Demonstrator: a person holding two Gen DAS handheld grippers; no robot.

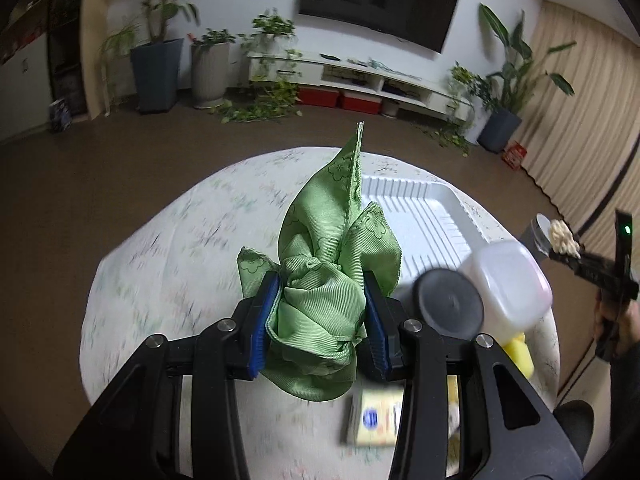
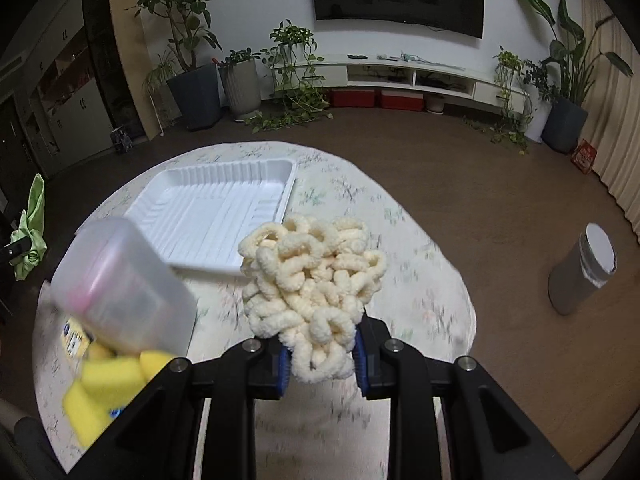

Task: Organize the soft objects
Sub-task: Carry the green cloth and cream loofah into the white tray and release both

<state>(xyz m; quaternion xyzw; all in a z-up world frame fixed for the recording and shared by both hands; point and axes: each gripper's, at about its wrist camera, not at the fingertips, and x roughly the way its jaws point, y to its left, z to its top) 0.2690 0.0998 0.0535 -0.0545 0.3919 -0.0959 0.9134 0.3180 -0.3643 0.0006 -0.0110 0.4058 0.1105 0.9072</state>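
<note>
- The left gripper (image 1: 322, 316) fills the lower middle of the frame, its blue pads clamped on a bunched green cloth (image 1: 324, 280).
- One corner of the cloth stands up toward the centre of the frame.
- Right of centre, a white ribbed tray (image 1: 420, 216) lies on the round floral table (image 1: 180, 248).
- A translucent jar with a dark lid (image 1: 496, 284) lies tilted at the tray's near edge, right of the cloth.
- Yellow sponges (image 1: 518, 354) and a blurred yellow pack (image 1: 376, 416) sit at lower right.
- At the right edge, the right gripper (image 1: 568, 240) holds a cream knitted piece (image 1: 564, 236).
</note>
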